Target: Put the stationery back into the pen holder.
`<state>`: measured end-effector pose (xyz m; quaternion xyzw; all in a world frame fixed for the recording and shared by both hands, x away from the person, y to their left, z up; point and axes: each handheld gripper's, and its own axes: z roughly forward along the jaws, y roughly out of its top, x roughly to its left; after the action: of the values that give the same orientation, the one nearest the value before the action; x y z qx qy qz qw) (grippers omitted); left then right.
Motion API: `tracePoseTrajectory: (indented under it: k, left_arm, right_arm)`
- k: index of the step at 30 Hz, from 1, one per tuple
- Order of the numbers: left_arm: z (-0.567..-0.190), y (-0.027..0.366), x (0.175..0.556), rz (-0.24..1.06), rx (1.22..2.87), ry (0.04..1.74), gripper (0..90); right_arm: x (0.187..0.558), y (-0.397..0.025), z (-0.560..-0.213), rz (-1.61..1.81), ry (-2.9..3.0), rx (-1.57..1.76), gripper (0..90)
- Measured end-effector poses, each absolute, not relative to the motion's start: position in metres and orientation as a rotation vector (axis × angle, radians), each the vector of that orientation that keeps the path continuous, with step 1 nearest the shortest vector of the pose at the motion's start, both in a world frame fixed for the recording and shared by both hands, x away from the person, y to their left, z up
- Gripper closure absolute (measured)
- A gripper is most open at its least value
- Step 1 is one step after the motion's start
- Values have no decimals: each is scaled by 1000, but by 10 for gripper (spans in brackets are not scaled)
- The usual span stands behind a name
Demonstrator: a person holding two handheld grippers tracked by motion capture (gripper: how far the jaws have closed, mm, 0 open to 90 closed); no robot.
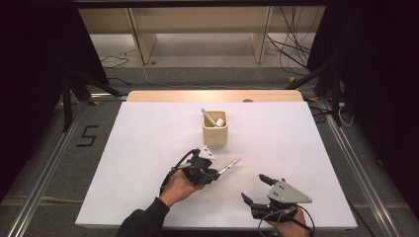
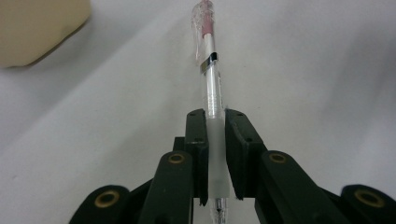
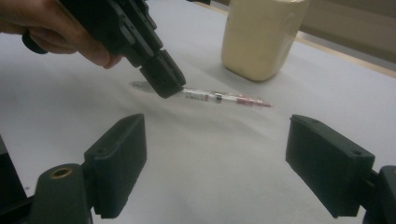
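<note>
White surface (image 1: pixel 148 148), dark room: left tongs (image 1: pixel 213 174) clamp the clear pen (image 1: pixel 230 166) at its grip end, just in front of the beige cup (image 1: pixel 215 132), likely so it drops in cap-first beside the marker (image 1: pixel 208 117); right tongs (image 1: pixel 254 190) wide, idle, well clear.

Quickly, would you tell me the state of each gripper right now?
Left gripper: closed on the pen.
Right gripper: open, holding nothing.

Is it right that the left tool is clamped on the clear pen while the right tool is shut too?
Not quite. The left tool is clamped on the clear pen, but the right tool is open: the right gripper view shows its jaws wide apart, holding nothing.
</note>
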<state>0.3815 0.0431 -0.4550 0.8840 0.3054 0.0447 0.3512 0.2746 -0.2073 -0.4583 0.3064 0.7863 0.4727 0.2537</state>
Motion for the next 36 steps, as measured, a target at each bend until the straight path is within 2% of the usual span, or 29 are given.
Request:
tracePoseTrajectory:
  k: [23,36]
  left_arm:
    - [-437,27,362,49,2360,626,794]
    - [-434,23,358,18,2388,581,795]
  right_arm:
    - [272,-174,-470,863,2080,418,225]
    - [272,-148,-488,535,1996,103,340]
